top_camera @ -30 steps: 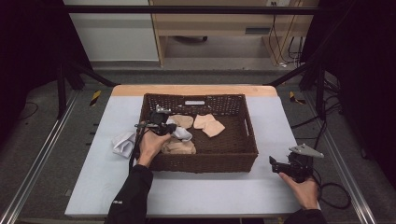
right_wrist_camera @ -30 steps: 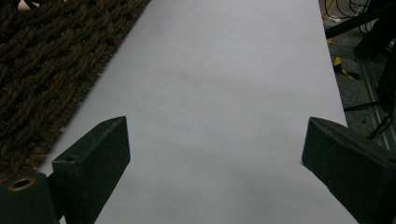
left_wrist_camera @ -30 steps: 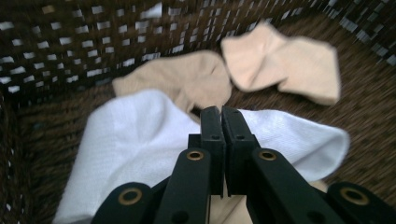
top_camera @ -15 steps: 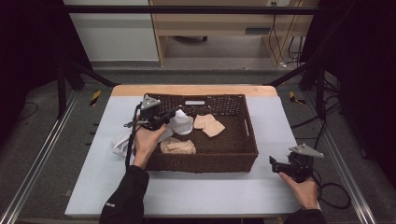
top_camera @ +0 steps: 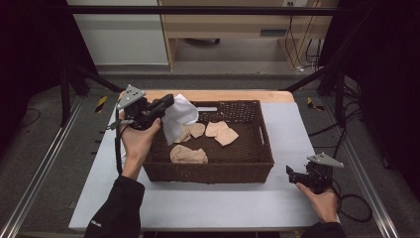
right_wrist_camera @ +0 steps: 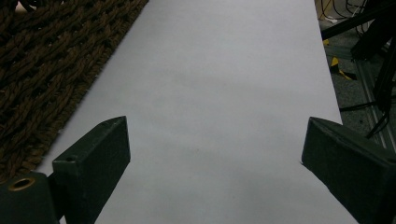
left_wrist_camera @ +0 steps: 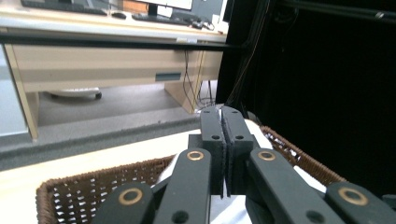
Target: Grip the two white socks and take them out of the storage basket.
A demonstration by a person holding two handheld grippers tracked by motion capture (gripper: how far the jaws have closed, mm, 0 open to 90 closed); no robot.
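My left gripper [top_camera: 170,102] is raised over the back left corner of the brown wicker basket [top_camera: 208,173], shut on a white cloth [top_camera: 181,116] that hangs from its jaws. In the left gripper view the jaws [left_wrist_camera: 223,112] press together, with the white cloth [left_wrist_camera: 310,177] below them and the basket rim [left_wrist_camera: 84,191] beneath. Three beige cloths lie inside the basket: one near the front [top_camera: 188,154], two in the middle [top_camera: 221,133]. My right gripper [top_camera: 289,172] rests open on the table at the right front; nothing lies between its jaws [right_wrist_camera: 215,140].
The basket stands mid-table on a pale grey mat [top_camera: 297,134], and its woven wall [right_wrist_camera: 46,70] lies left of the right gripper. Metal frame rails [top_camera: 44,163] run along both table sides. A black cable [top_camera: 354,206] trails off the right gripper.
The left gripper has risen out of the basket toward its back left corner, lifting the white cloth with it. The right gripper has stayed put.
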